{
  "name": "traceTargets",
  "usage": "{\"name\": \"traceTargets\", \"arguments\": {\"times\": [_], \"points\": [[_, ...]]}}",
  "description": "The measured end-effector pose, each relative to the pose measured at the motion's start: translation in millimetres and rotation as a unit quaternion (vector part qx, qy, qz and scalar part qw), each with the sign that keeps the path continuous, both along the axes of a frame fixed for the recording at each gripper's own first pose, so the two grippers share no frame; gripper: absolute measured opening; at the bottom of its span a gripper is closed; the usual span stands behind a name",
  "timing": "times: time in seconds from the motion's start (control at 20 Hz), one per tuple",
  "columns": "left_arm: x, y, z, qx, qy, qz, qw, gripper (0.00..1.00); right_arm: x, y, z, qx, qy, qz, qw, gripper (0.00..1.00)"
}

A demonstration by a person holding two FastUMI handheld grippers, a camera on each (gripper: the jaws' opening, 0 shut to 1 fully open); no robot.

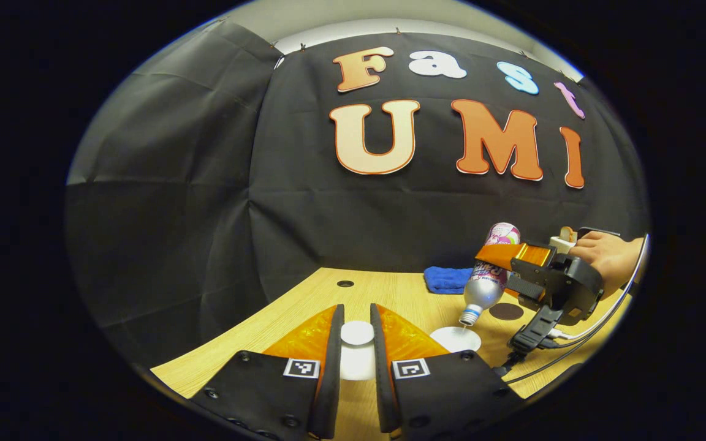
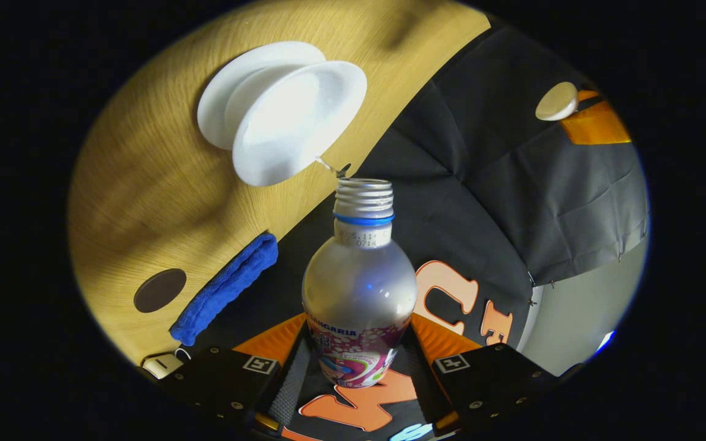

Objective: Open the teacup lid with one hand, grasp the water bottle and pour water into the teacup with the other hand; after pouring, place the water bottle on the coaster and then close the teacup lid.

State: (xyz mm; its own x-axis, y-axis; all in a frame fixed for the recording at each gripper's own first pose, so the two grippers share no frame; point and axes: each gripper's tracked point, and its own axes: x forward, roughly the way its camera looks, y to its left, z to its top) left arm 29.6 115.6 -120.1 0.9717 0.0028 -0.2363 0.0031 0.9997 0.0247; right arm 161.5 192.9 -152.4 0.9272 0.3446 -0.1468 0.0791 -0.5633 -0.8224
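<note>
left gripper (image 1: 357, 343): fingers pinch the teacup lid (image 1: 357, 334) above the surface (image 1: 304, 300) | right gripper (image 2: 356, 361): fingers clamp the tilted water bottle (image 2: 358, 288), mouth over the open teacup (image 2: 295, 122) | nearby: blue cloth (image 2: 227, 288), dark coaster (image 2: 159, 290)

Left gripper view: the lid (image 1: 356, 334) sits between the left gripper's (image 1: 357, 343) fingers, above the worktop (image 1: 304, 306). To its right stands the teacup (image 1: 455, 339) on the worktop. Directly above the teacup hangs the bottle (image 1: 489, 275), tilted mouth-down, held between the right gripper's (image 1: 503, 260) fingers, with a hand (image 1: 607, 257) behind that gripper. The coaster (image 1: 505, 311) lies on the worktop just right of the teacup, below the gripper. The cloth (image 1: 448, 279) lies behind, near the wall.
</note>
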Motion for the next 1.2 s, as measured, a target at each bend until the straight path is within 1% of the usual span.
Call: {"name": "traceTargets", "arguments": {"times": [0.1, 0.2, 0.35, 0.4, 0.45, 0.6, 0.75, 0.85, 0.95, 1.0, 1.05, 1.1, 1.15, 1.2], "points": [[-1.0, -1.0, 2.1, 0.001, -0.003, 0.001, 1.000, 0.29, -1.5, -6.8, -1.1, 0.004, 0.003, -0.007, 1.000, 0.78], [-3.3, -0.8, 5.0, 0.006, -0.003, 0.004, 1.000, 0.29, -4.7, -13.3, -4.9, 0.024, 0.015, -0.018, 0.999, 0.78], [-6.4, -5.4, 9.8, 0.004, -0.007, 0.003, 1.000, 0.29, -10.7, -9.9, -9.5, 0.053, 0.032, -0.025, 0.998, 0.78], [-8.4, -4.4, 11.3, 0.004, -0.009, 0.004, 1.000, 0.29, -13.1, -8.6, -11.5, 0.064, 0.037, -0.027, 0.997, 0.75], [-9.9, -3.1, 13.1, 0.004, -0.011, 0.007, 1.000, 0.29, -13.6, -10.1, -14.1, 0.080, 0.046, -0.032, 0.995, 0.78], [-14.2, 1.5, 15.9, 0.001, -0.013, 0.014, 1.000, 0.29, -16.8, -14.1, -23.6, 0.141, 0.089, -0.060, 0.984, 0.79], [-17.0, 4.7, 19.0, 0.003, -0.014, 0.019, 1.000, 0.29, -20.7, -15.2, -18.6, 0.214, 0.114, -0.087, 0.966, 0.79], [-16.7, 2.9, 21.4, 0.003, -0.016, 0.018, 1.000, 0.29, -16.8, -20.8, -6.3, 0.263, 0.128, -0.108, 0.950, 0.78], [-17.2, -0.3, 24.2, 0.002, -0.019, 0.015, 1.000, 0.29, -17.2, -27.3, 4.8, 0.319, 0.143, -0.131, 0.928, 0.79], [-17.2, -2.5, 25.9, 0.000, -0.020, 0.013, 1.000, 0.29, -17.7, -32.5, 10.3, 0.352, 0.151, -0.139, 0.913, 0.79], [-16.2, -5.7, 26.3, -0.001, -0.021, 0.012, 1.000, 0.29, -14.3, -39.3, 18.7, 0.390, 0.156, -0.152, 0.894, 0.77], [-14.5, -7.3, 26.5, -0.003, -0.022, 0.010, 1.000, 0.29, -13.7, -48.2, 23.3, 0.423, 0.167, -0.167, 0.875, 0.79], [-14.8, -10.0, 26.2, -0.004, -0.024, 0.008, 1.000, 0.29, -11.2, -55.2, 27.0, 0.451, 0.172, -0.179, 0.857, 0.79], [-14.1, -12.2, 25.2, -0.003, -0.024, 0.006, 1.000, 0.29, -6.7, -61.5, 32.5, 0.471, 0.175, -0.190, 0.843, 0.79]]}}
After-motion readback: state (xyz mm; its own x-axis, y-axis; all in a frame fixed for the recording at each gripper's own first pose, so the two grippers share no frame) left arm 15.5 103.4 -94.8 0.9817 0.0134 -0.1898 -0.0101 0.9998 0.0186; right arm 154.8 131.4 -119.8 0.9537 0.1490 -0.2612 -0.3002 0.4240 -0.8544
